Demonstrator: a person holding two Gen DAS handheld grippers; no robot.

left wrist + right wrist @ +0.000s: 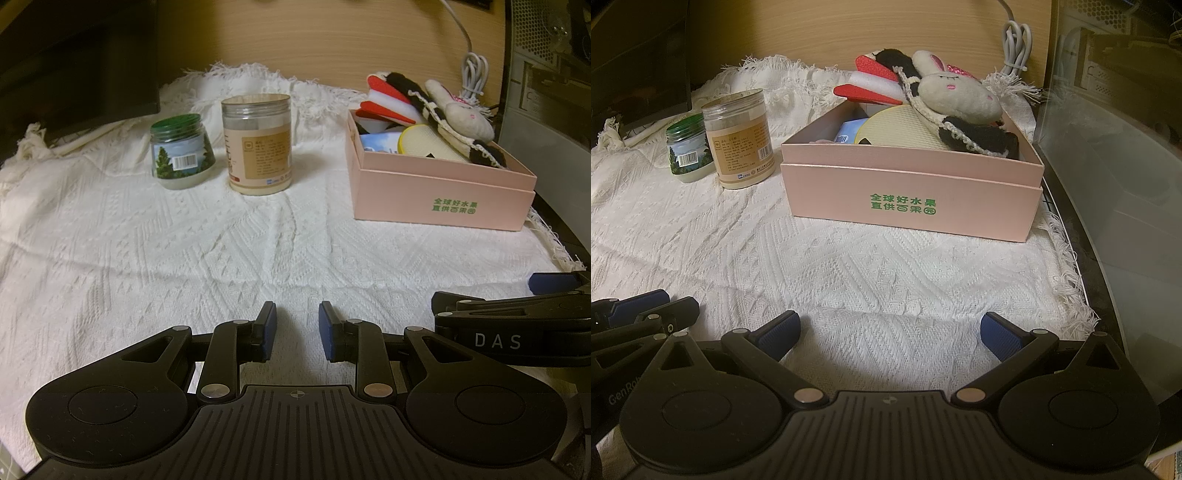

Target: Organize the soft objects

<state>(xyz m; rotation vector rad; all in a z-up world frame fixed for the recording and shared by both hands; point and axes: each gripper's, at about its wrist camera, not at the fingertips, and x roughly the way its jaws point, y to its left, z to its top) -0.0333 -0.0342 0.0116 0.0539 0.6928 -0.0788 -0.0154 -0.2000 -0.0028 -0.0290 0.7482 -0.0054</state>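
A: What writing can you read?

B: The pink box (912, 206), centre of the right wrist view, carries two lines of green Chinese characters on its front. "DAS" shows on the right gripper (554, 291) at the left wrist view's lower right edge; "GenRob", cut off, on the left gripper's (646, 306) body at the right wrist view's lower left.

A: And counts?

B: Two jars in the upper left: a green-lidded jar (689, 153) with a barcode, touching a taller beige-labelled jar (740, 138) whose print is too small to read. One box on the white knitted cloth (849, 266).

A: The soft objects?

B: Piled in the box: a plush rabbit (956, 98), a black-and-white knitted piece (975, 138), red-and-white foam (871, 86), a yellow pad (901, 127). Items beneath are mostly hidden.

A: The fingers?

B: Left gripper's fingers (266, 330) stand narrowly apart, right gripper's fingers (779, 332) spread wide; both hold nothing.
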